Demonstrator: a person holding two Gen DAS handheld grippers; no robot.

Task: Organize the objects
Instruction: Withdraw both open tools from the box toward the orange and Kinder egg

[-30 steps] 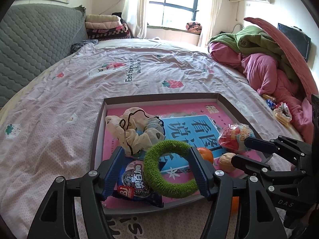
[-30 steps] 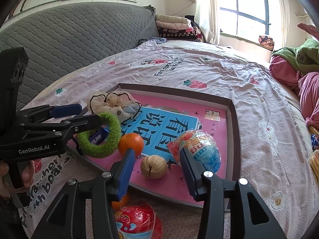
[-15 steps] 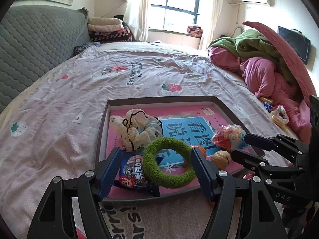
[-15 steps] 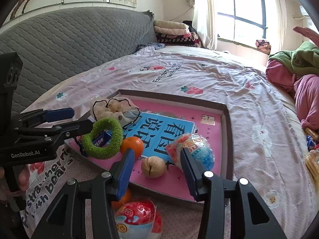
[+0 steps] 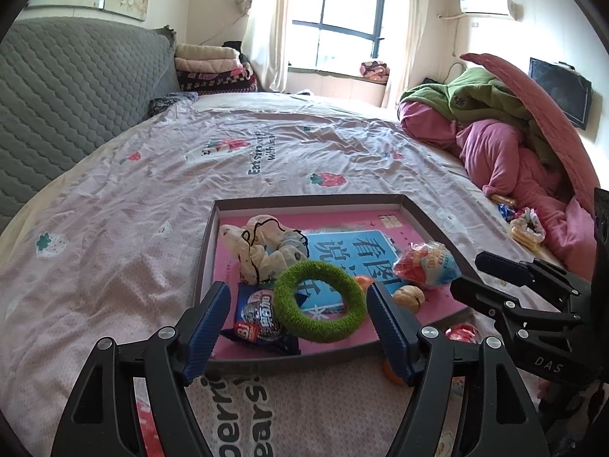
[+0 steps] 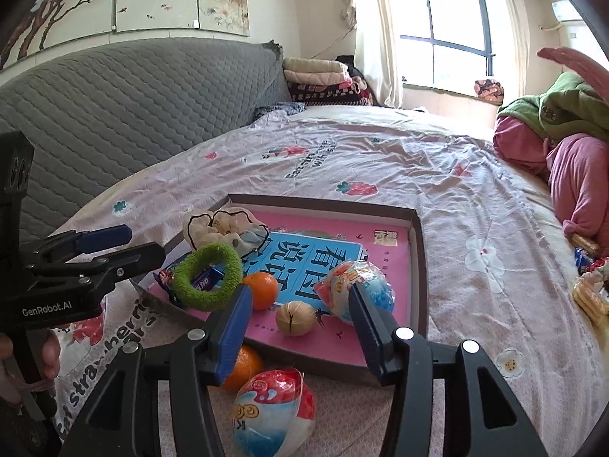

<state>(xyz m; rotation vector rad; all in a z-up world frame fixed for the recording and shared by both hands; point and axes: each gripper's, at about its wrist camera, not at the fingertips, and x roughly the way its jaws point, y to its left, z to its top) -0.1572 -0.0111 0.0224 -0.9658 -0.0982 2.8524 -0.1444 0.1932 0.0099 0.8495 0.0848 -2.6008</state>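
A shallow brown box [image 5: 205, 251] [image 6: 418, 251] with a pink base lies on the bed. In it are a green fuzzy ring [image 5: 319, 312] [image 6: 208, 278], a blue snack packet [image 5: 259, 314], cream scrunchies [image 5: 262, 251] [image 6: 217, 228], an orange [image 6: 260, 289], a walnut [image 5: 408, 297] [image 6: 295, 318] and a wrapped toy egg [image 5: 426, 264] [image 6: 357, 291]. My left gripper [image 5: 298, 329] is open and empty, just short of the ring. My right gripper [image 6: 300, 327] is open and empty over the box's near edge. Outside the box lie a second orange [image 6: 243, 367] and another toy egg [image 6: 272, 407].
A heap of pink and green bedding [image 5: 506, 141] fills the right side of the bed. Snack packets [image 5: 527, 224] [image 6: 588, 293] lie beside it. A grey quilted headboard [image 5: 68, 91] runs along the left. Folded blankets [image 5: 213, 64] are stacked at the far end.
Both grippers have pulled back toward me from the box, so it looks smaller. The green ring stays lying in the box. Both grippers stay open.
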